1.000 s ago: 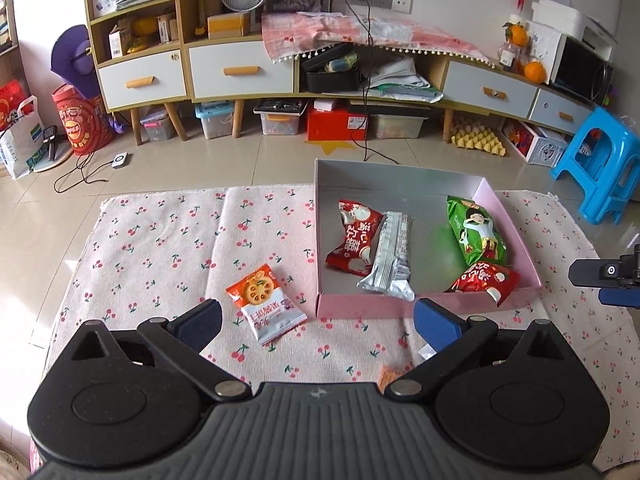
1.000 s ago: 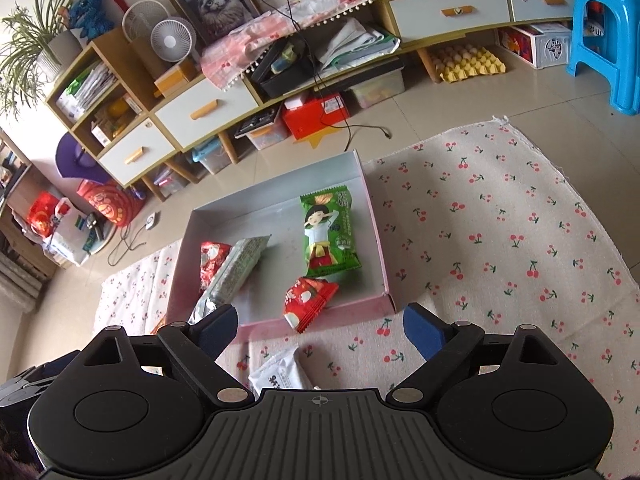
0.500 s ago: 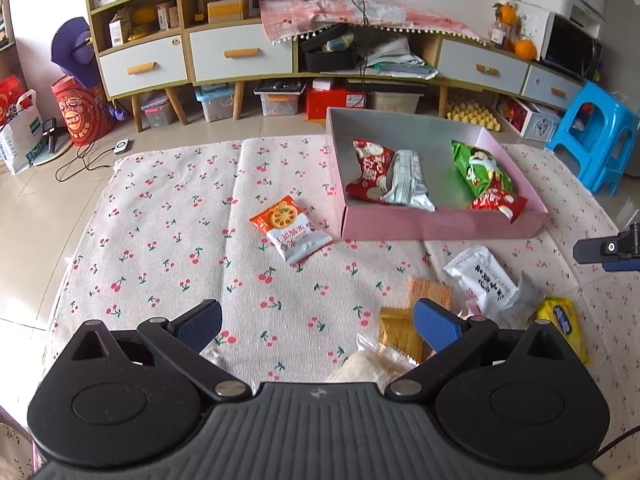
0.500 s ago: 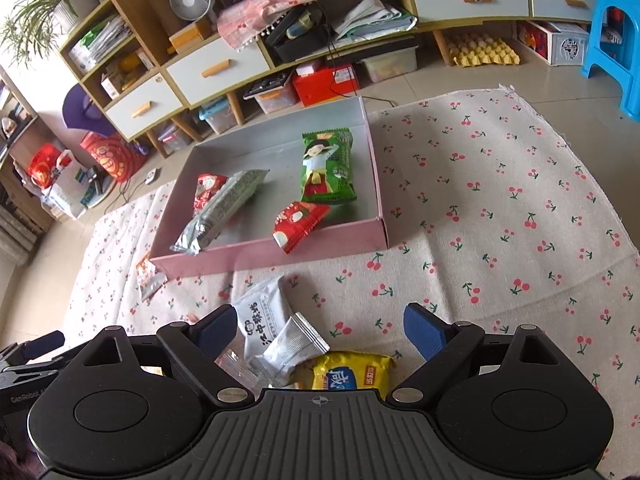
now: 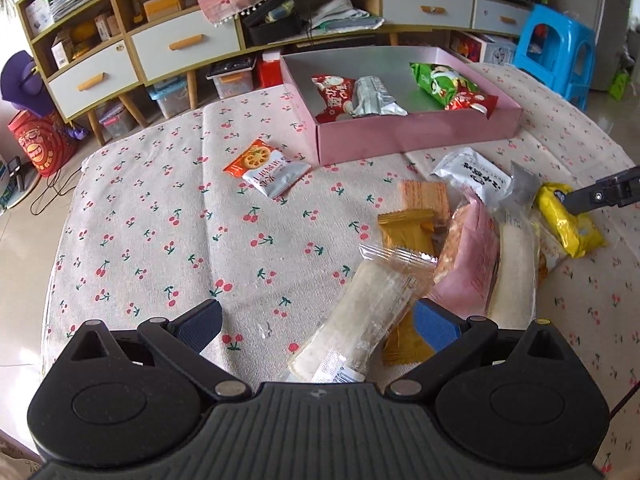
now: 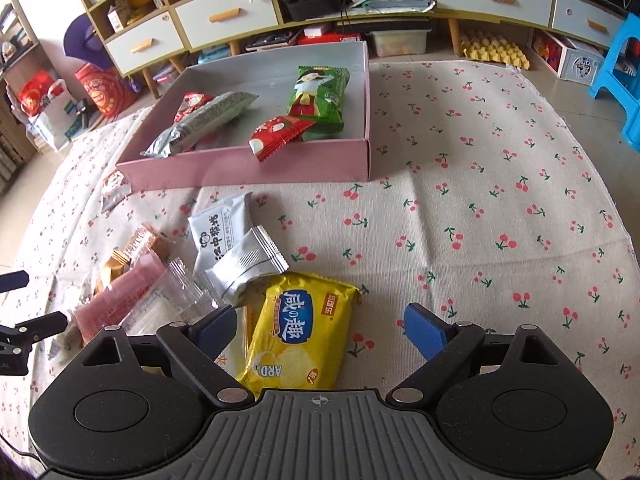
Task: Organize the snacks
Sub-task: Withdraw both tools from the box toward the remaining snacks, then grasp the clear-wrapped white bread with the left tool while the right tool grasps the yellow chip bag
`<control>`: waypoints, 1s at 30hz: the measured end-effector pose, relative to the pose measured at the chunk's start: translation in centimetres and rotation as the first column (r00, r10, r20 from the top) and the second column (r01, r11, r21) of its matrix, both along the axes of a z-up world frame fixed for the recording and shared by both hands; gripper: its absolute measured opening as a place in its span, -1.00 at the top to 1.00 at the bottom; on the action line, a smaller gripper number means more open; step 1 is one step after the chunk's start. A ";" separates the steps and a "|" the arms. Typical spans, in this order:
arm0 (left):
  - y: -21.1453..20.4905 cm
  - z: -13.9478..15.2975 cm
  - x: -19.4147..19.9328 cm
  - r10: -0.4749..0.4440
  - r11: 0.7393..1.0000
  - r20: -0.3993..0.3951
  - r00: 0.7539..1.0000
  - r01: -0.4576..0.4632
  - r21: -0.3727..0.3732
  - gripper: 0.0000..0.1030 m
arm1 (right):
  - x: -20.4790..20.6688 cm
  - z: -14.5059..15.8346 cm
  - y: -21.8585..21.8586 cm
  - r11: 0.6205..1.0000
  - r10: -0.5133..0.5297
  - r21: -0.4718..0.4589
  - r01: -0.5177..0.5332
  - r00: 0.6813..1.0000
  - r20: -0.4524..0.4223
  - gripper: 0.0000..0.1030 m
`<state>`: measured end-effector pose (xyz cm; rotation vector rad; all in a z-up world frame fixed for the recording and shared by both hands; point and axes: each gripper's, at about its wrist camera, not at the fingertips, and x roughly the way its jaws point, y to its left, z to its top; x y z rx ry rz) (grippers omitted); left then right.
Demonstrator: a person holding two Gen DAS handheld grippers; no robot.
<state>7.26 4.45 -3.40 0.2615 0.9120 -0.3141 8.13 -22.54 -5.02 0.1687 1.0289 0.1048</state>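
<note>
Both grippers are coming down toward the cherry-print cloth (image 5: 168, 240); a second ago each view was framing mostly the pink box (image 5: 416, 136) and the room behind, and the loose pile was barely showing.

Left gripper (image 5: 316, 322): jaws standing apart, nothing clamped. A clear-wrapped pale bar (image 5: 360, 316) is now lying between them, untouched as far as the view is showing.

Right gripper (image 6: 318, 328): jaws wide apart, empty, straddling the yellow cracker pack (image 6: 304, 328), which is lying flat just ahead of the body.

The box is already holding four packets, among them a green packet (image 6: 320, 96) and a silver one (image 6: 204, 120). Still lying outside it: the yellow pack, the pale bar, a pink wrapper (image 5: 472, 256), two white-grey sachets (image 6: 224, 228), gold biscuit packs (image 5: 406, 228), and an orange-white packet (image 5: 266, 168) lying apart to the left.

Judgement: each hand is lining up on its own snack; sorting is well under halfway done.
</note>
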 end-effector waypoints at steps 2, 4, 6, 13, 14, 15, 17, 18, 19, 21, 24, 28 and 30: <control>-0.3 -0.6 -0.1 -0.040 0.999 -0.025 0.999 0.040 0.018 -0.96 | 0.0 -0.4 0.2 1.000 0.002 -0.006 -0.002 1.000 -0.010 -0.79; -0.6 -1.2 -0.2 -0.058 0.997 -0.049 0.997 0.061 0.052 -0.94 | 0.0 -0.7 0.4 1.000 0.008 -0.015 -0.008 1.000 -0.018 -0.79; -0.8 -1.6 -0.3 -0.062 0.994 -0.064 0.996 0.068 0.088 -0.87 | 0.0 -1.1 0.7 0.999 0.016 -0.032 -0.017 1.000 -0.025 -0.79; -0.2 -1.8 -0.2 -0.042 0.996 -0.089 0.995 0.048 0.074 -0.86 | -0.1 -2.0 1.5 0.996 0.043 -0.079 -0.045 0.998 -0.035 -0.79; -0.1 -1.8 -0.1 -0.036 0.997 -0.095 0.995 0.042 0.066 -0.84 | -0.2 -2.0 1.5 0.996 0.043 -0.081 -0.045 0.999 -0.034 -0.79; 0.0 -1.8 -0.1 -0.030 0.998 -0.098 0.995 0.036 0.060 -0.79 | -0.2 -2.1 1.6 0.996 0.044 -0.082 -0.046 0.999 -0.032 -0.79; 0.1 -1.7 0.2 -0.017 0.999 -0.103 0.995 0.022 0.047 -0.69 | -0.2 -2.2 1.5 0.995 0.040 -0.088 -0.043 0.999 -0.032 -0.85; 0.2 -1.6 0.3 -0.011 0.999 -0.103 0.995 0.015 0.043 -0.61 | -0.1 -2.2 1.4 0.995 0.038 -0.089 -0.041 0.999 -0.034 -0.85; 0.3 -1.5 0.4 -0.005 0.999 -0.105 0.994 0.009 0.038 -0.57 | -0.2 -2.3 1.4 0.995 0.037 -0.088 -0.040 0.999 -0.036 -0.86; 0.4 -1.4 0.4 0.007 1.000 -0.106 0.994 -0.004 0.028 -0.39 | -0.1 -2.3 1.5 0.994 0.032 -0.107 -0.036 0.999 -0.042 -0.86; 0.6 -1.4 0.6 0.021 1.000 -0.111 0.994 -0.018 0.022 -0.13 | -0.2 -2.4 1.7 0.991 0.028 -0.126 -0.034 0.998 -0.048 -0.85; 0.7 -1.4 0.9 0.037 0.999 -0.128 0.991 -0.038 0.001 -0.08 | -0.2 -2.5 1.8 0.988 0.024 -0.149 -0.031 0.998 -0.054 -0.85; 0.8 -1.4 0.9 0.043 0.999 -0.134 0.990 -0.045 -0.010 0.03 | -0.2 -2.4 1.9 0.988 0.021 -0.153 -0.029 0.998 -0.055 -0.83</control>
